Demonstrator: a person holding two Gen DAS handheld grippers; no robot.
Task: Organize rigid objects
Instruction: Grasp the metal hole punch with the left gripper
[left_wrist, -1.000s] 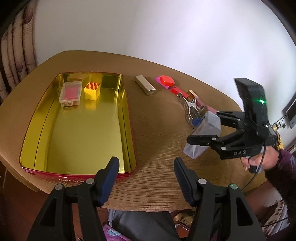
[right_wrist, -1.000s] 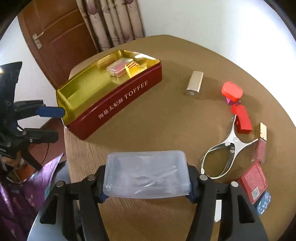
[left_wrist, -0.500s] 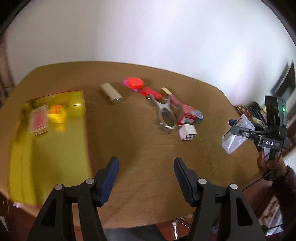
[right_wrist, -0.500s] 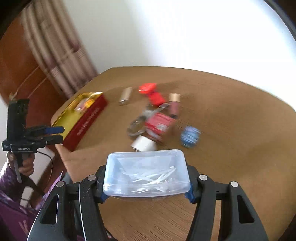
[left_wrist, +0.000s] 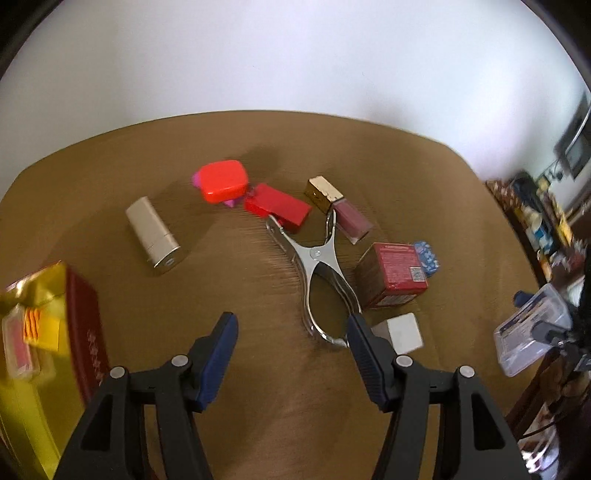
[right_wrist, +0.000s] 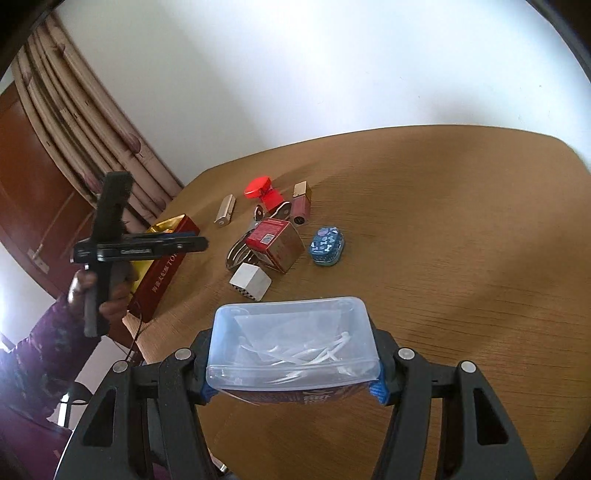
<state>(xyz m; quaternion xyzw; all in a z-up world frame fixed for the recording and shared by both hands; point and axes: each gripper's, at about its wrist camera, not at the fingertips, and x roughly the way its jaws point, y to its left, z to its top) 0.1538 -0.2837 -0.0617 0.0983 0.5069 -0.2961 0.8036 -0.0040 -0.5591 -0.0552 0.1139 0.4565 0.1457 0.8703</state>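
My right gripper (right_wrist: 293, 354) is shut on a clear plastic box (right_wrist: 291, 332) of white picks, held above the table's near edge. In the left wrist view that box (left_wrist: 532, 332) hangs at the far right. My left gripper (left_wrist: 291, 325) is open and empty above the table, over the handles of a metal punch (left_wrist: 317, 266). Around the punch lie a red carton (left_wrist: 395, 273), a white cube (left_wrist: 402, 332), a blue patterned tin (left_wrist: 426, 254), a lip gloss (left_wrist: 340, 206), a flat red box (left_wrist: 279, 206), an orange-red case (left_wrist: 221, 181) and a gold case (left_wrist: 153, 230).
The red toffee tin (left_wrist: 85, 317) with a gold inside stands at the left edge, holding a yellow box (left_wrist: 40, 325) and a clear box (left_wrist: 16, 347). A hand (right_wrist: 110, 302) in a purple sleeve holds the left gripper (right_wrist: 192, 242) beside the tin (right_wrist: 162, 273). Curtains and a door stand behind.
My left gripper swung right, from over the tin to over the pile of loose objects. The right gripper drew back toward the table's right edge and rolled, still holding the clear box.
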